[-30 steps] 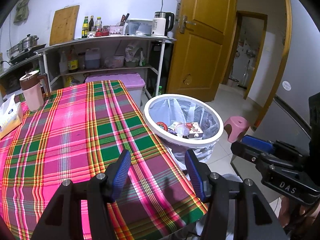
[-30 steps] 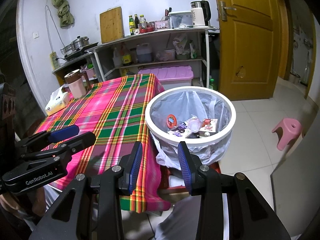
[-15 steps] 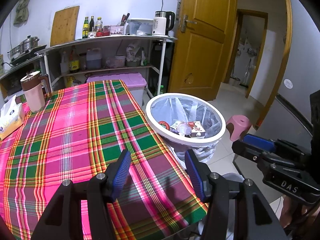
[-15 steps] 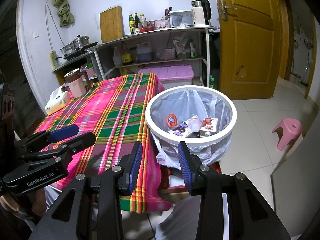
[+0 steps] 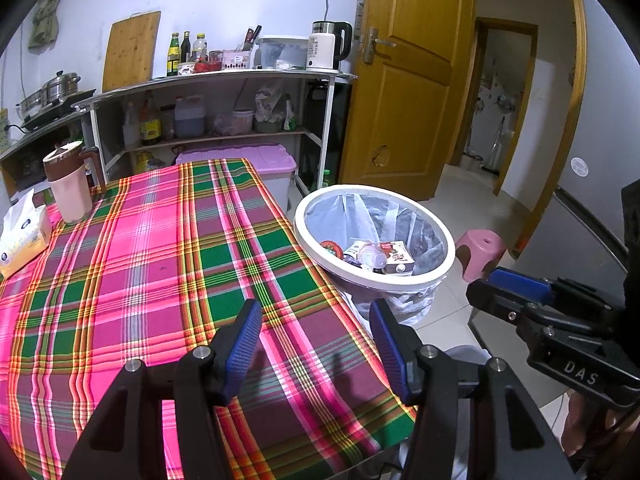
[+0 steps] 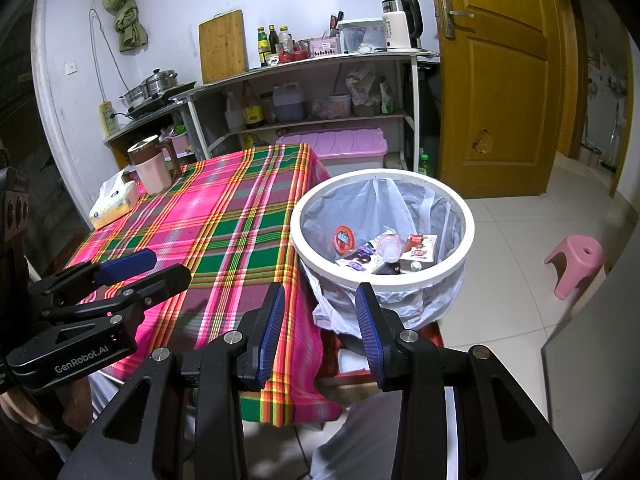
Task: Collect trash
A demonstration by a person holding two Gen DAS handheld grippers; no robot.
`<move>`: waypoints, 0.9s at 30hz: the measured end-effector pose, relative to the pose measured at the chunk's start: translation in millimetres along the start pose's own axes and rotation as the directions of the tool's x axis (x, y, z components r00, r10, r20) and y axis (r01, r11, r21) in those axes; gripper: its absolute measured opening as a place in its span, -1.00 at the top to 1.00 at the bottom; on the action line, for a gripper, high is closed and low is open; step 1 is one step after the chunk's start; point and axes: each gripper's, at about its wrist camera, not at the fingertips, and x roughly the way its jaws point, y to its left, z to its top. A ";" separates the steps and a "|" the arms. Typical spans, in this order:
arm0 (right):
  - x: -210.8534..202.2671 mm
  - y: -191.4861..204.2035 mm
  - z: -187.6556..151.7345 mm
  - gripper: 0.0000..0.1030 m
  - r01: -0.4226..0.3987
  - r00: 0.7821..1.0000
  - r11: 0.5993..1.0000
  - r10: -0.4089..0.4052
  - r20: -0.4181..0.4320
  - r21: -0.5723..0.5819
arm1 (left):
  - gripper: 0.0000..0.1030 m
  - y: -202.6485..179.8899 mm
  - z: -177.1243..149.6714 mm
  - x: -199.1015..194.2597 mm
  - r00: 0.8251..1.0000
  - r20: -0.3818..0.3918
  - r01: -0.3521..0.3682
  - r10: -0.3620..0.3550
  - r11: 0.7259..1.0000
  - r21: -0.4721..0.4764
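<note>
Trash (image 6: pixel 384 250) is lying in the bin (image 6: pixel 460 204) beside the table (image 5: pixel 132 264) (cloth showing only cup and tissues). Left gripper (image 5: pixel 316 340) and right gripper (image 6: pixel 318 322) are hanging open and empty, barely drifting over the last second; collection is looking finished.

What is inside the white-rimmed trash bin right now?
The trash bin holds a plastic liner, a round red lid, a clear bottle and a small carton; anything beneath them is hidden.
</note>
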 end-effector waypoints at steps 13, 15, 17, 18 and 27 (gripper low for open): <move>0.3 0.3 0.9 0.26 0.000 1.000 1.000 0.000 -0.001 -0.001 | -0.08 1.1 -0.3 0.2 1.000 -0.003 -0.004 0.004 1.000 0.000; 0.1 0.5 0.6 0.26 0.001 1.000 1.000 -0.001 -0.002 -0.001 | -0.08 2.7 -1.3 0.5 1.000 -0.005 -0.005 0.005 1.000 -0.001; 0.4 0.5 1.2 0.26 0.000 1.000 1.000 0.000 -0.002 0.000 | -0.08 2.7 -1.8 0.6 1.000 -0.006 -0.006 0.006 1.000 -0.001; 0.1 0.6 1.1 0.26 0.001 1.000 1.000 -0.001 -0.002 0.000 | -0.08 3.0 -2.5 1.0 1.000 -0.007 -0.005 0.005 1.000 -0.001; 0.5 0.8 1.7 0.26 0.001 1.000 1.000 -0.001 -0.003 -0.001 | -0.08 2.1 -4.2 2.5 1.000 -0.013 -0.013 0.013 1.000 0.007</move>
